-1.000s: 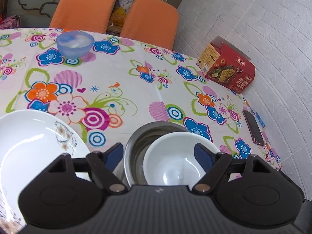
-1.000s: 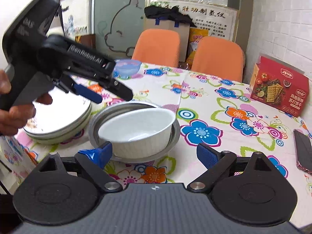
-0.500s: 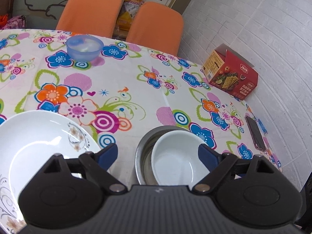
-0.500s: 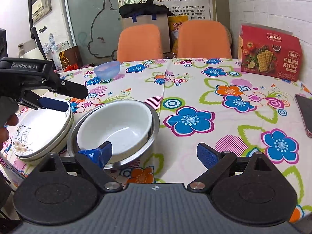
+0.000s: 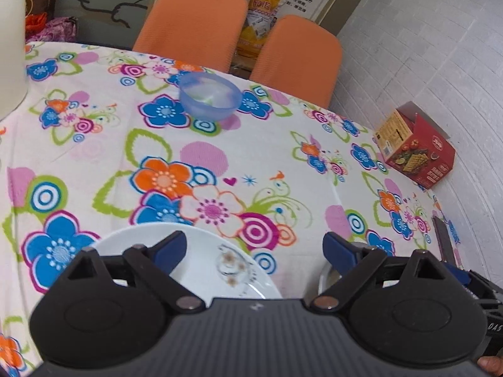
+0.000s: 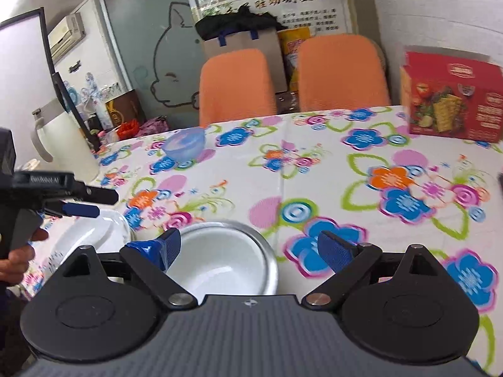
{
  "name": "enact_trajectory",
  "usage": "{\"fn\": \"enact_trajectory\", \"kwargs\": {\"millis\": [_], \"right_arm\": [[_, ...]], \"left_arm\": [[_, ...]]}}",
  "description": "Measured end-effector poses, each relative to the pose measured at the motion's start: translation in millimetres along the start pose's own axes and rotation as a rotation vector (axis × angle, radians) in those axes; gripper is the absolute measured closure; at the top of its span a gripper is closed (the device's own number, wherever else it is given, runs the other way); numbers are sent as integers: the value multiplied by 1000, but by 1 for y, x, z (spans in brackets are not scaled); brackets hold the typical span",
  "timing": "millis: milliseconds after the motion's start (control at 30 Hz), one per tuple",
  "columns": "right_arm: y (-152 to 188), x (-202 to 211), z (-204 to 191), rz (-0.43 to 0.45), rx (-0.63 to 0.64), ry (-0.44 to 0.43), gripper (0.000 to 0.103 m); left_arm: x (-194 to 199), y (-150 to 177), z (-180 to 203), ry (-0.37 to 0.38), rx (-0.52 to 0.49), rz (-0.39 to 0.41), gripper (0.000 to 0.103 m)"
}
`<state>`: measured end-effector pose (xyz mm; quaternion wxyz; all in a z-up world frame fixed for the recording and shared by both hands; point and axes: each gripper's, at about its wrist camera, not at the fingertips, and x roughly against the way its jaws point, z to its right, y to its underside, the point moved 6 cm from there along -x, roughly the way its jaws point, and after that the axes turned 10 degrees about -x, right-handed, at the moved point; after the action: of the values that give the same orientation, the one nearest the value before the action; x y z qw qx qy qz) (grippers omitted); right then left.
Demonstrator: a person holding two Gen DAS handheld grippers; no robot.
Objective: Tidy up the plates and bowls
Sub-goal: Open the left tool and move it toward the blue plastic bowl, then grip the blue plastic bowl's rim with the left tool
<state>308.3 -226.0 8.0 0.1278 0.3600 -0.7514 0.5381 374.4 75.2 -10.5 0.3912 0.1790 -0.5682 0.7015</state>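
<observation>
Hovering over plates and nested bowls, both jaws spread

Both tools hang above the flowered worktop (image 5: 270, 150) with nothing held. The left gripper (image 5: 254, 248) has its jaws wide apart; under its left finger lies the white plate (image 5: 217, 270), its rim with a small flower print reaching toward the gap between the jaws. Far ahead of it, near the two orange chairs (image 5: 195, 22), stands the blue bowl (image 5: 210, 95), well apart from the jaws.

The right gripper (image 6: 250, 249) is spread just as wide and empty. The white bowl (image 6: 220, 257) sits inside the metal bowl (image 6: 267, 251), and the pair lies low between the jaws, closer to the left finger, whose blue pad overlaps the white bowl's rim in this view; whether it touches cannot be told. The white plate (image 6: 91, 235) sits just beside the metal bowl on its left, with the left gripper (image 6: 80, 202) above it, held by a hand (image 6: 15, 251). A red cracker box (image 6: 452, 94) stands at the far right.
</observation>
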Motion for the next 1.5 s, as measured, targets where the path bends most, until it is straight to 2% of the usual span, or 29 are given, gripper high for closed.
{"fn": "enact_trajectory", "kwargs": {"millis": [167,300,400,467,567,700,867,967,1133,1233,1300,1500], "right_arm": [[-40,-50,-44,-53,151,-27,22],[-72,-111,-80,-103,257,-33,22],[-85,-166,-105,-148,323,-38,22],[-85,-202,-113,-187,358,-8,22],[-78,-243,-120,-257,373,-11,22],[-75,-276,-125,-283,392,-10,22],[-74,-301,-129,-258,481,14,22],[-74,-308,-128,-252,488,-13,22],[-75,-313,-123,-234,424,-108,19],[-71,-309,-120,-169,421,-137,18],[-69,-308,-120,-148,422,-142,18],[-77,-315,-129,-185,436,-147,17]], "left_arm": [[-3,-30,-55,-78,30,10,10],[-16,-69,-90,-128,41,41,10],[-37,-101,-106,-122,61,57,10],[-58,-120,-114,-91,86,48,10],[-96,-140,-122,-70,117,8,9],[-141,-153,-125,-70,107,-56,9],[-180,-160,-127,-74,90,-93,9],[-191,-164,-125,-85,50,-90,9],[-197,-163,-120,-109,-24,-86,12],[-197,-163,-118,-133,-60,-77,19],[-198,-162,-116,-147,-80,-75,21],[-197,-162,-116,-149,-65,-68,21]]}}
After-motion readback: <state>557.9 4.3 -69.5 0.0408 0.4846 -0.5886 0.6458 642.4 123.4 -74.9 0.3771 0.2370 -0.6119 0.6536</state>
